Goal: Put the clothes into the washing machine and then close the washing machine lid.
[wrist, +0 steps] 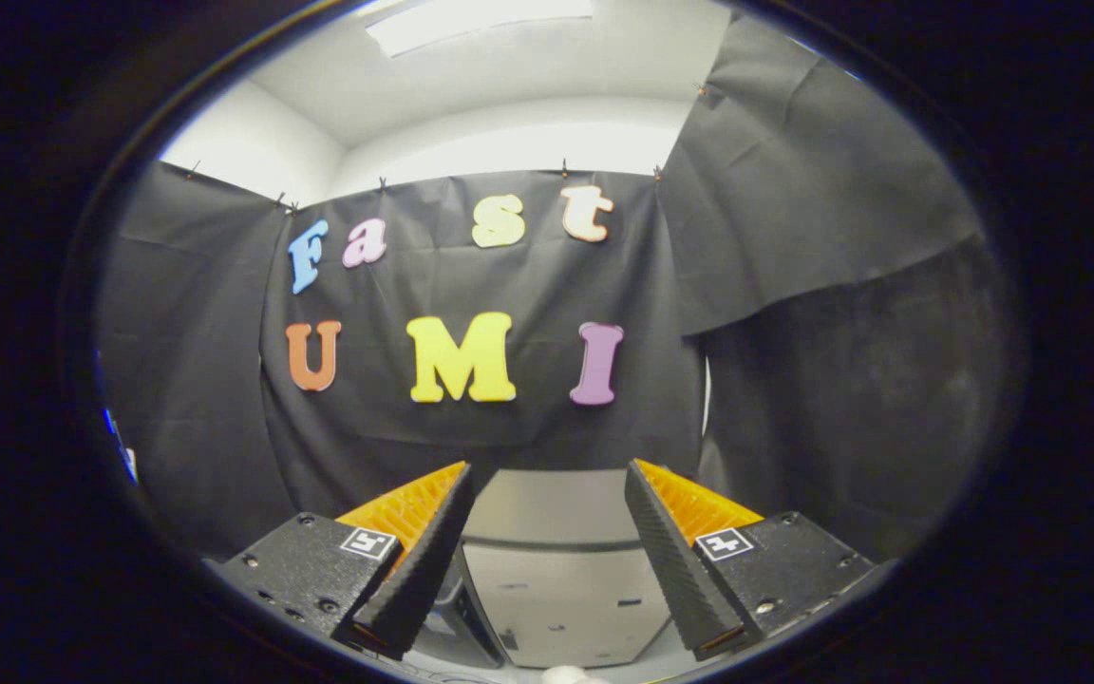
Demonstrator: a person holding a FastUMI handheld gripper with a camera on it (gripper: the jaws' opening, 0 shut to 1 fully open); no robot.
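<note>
Between the spread, empty fingers of the gripper, just ahead & below, sits the washing machine w/ a pale flat panel showing; can't tell if lid's shut or where clothes are, so progress unclear.

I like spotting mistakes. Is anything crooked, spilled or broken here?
Nothing stands out. The gripper hangs with its jaws open and empty, and the pale washing machine sits square between and beyond them, with no visible spill or damage.
</note>
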